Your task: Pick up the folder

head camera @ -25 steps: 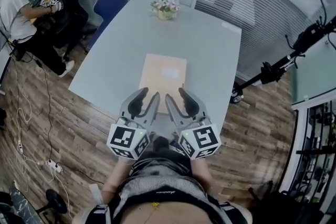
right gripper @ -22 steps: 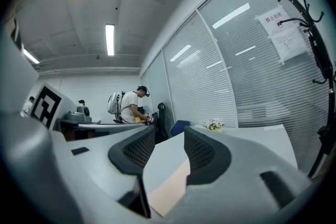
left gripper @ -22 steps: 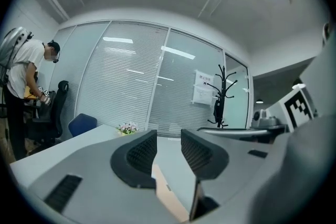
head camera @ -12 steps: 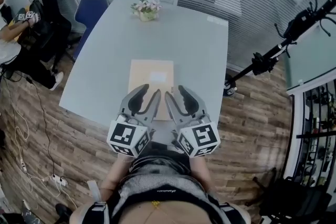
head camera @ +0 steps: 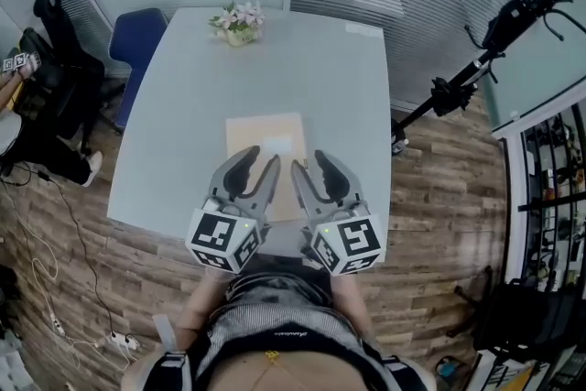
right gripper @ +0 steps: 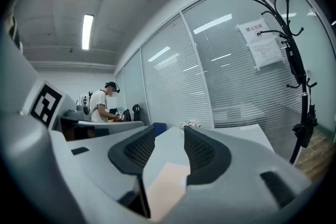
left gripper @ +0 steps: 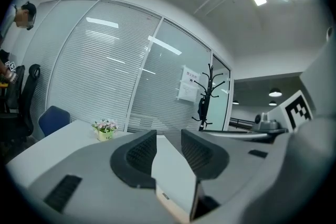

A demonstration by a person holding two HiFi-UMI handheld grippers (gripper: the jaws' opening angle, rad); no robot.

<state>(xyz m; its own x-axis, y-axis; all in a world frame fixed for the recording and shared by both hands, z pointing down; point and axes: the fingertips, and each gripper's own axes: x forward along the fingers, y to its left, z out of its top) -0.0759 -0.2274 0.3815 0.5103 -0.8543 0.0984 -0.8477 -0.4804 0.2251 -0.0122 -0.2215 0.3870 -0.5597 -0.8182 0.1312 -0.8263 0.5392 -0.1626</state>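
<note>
1. The folder point(head camera: 265, 135) lies flat on the tabletop point(head camera: 183, 105). It is close to the near edge, about halfway between the left edge and the right edge.
2. Your left gripper point(head camera: 259, 162) has its jaws a little way apart. Nothing is between them. Through the gap you see only the tabletop and a corner of the folder lower down.
3. Your right gripper point(head camera: 312, 164) is the same. Its jaws are a little way apart and hold nothing. The folder shows below the gap, not in it.
4. Here is what has just changed. A second ago you looked at the table from one side, and its edges ran slanted. Now you face it straight on.
5. The folder has also come closer to you. A second ago your gripper tips were just short of its near end. Now both tips hang over that near end, side by side.
6. The jaws look the same as they did a second ago, with the same small gap.
7. So you are lined up now, but the pick-up has not begun. The folder is still flat and nothing touches it, as far as you can see.
8. Next, you likely need to go down to the near end of the folder. A thin, flat thing is hard to pinch, so one jaw may have to slide under its edge.
9. The flowers point(head camera: 236, 21) sit at the far edge, well apart from the folder. They should not get in your way.
</note>
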